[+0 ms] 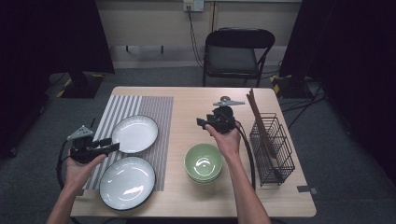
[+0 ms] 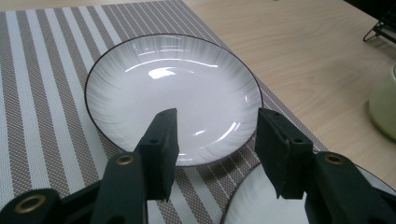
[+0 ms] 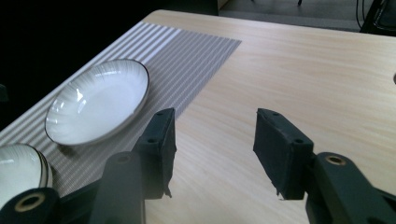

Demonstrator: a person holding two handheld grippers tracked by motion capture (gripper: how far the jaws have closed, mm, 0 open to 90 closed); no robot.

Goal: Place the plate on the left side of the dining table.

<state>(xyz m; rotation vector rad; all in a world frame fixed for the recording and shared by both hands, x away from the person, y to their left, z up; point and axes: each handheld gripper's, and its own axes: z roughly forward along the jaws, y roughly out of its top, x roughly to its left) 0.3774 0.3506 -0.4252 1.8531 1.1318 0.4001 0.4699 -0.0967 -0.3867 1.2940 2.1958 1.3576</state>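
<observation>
Both tools released, nothing held: left tool (image 1: pixel 108 147) beside far plate (image 1: pixel 135 133), right tool (image 1: pixel 203 123) above bare worktop (image 1: pixel 196 100). Nothing picked up yet.

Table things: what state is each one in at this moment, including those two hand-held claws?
Left gripper: open, nothing between the jaws, at the far plate's edge.
Right gripper: open, empty, above bare table.
Far plate: empty, flat on the striped mat.
Near plate: empty, partly on the mat.
Green bowls: stacked, upright, top one empty.
Wire rack: upright, holding brown sticks.
</observation>
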